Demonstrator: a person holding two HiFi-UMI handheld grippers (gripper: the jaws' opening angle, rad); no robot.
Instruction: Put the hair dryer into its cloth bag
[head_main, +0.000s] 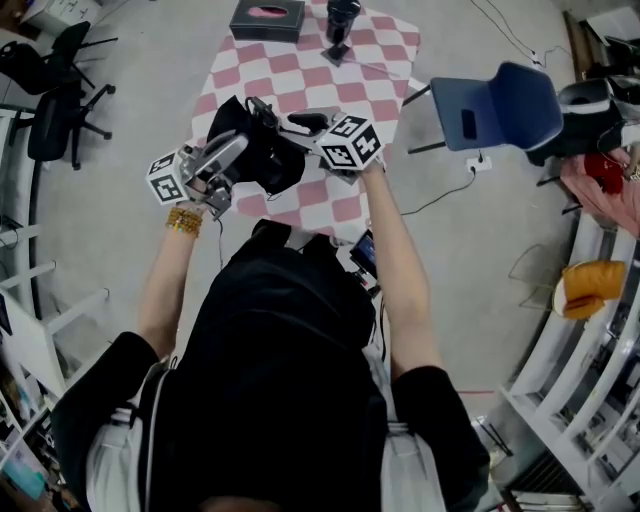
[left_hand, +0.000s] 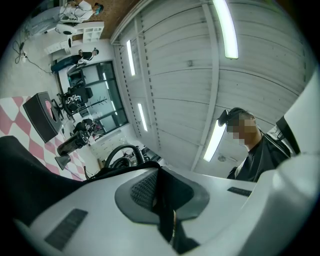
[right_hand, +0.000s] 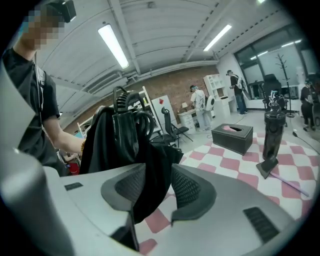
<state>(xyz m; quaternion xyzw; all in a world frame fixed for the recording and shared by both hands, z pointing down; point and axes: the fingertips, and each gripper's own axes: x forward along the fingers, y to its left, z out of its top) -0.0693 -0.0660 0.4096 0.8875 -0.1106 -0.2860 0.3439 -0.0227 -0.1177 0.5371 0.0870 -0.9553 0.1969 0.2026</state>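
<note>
the black cloth bag (head_main: 262, 160) is held up over the near edge of the pink-and-white checked table (head_main: 390, 60). the left gripper (left_hand: 161, 197) is closed tight on a fold of the bag's cloth, which is pinched between its pads. the right gripper (right_hand: 152, 192) is seen with its jaws apart. a flap of the same cloth hangs between them, and a strip of table shows beside it, so nothing is clamped there. in the right gripper view the hair dryer (right_hand: 125, 132), glossy black, is seen among the bag's cloth at 11 o'clock from the jaws, with its looped cord standing above it. in the head view a dark tissue box (head_main: 267, 18) is seen at 12 o'clock from the bag and a black upright object (head_main: 340, 25) at 1 o'clock. a blue chair (head_main: 505, 105) is seen at 2 o'clock, off the table. black-and-white square markers (head_main: 350, 142) are borne by the gripper cubes.
</note>
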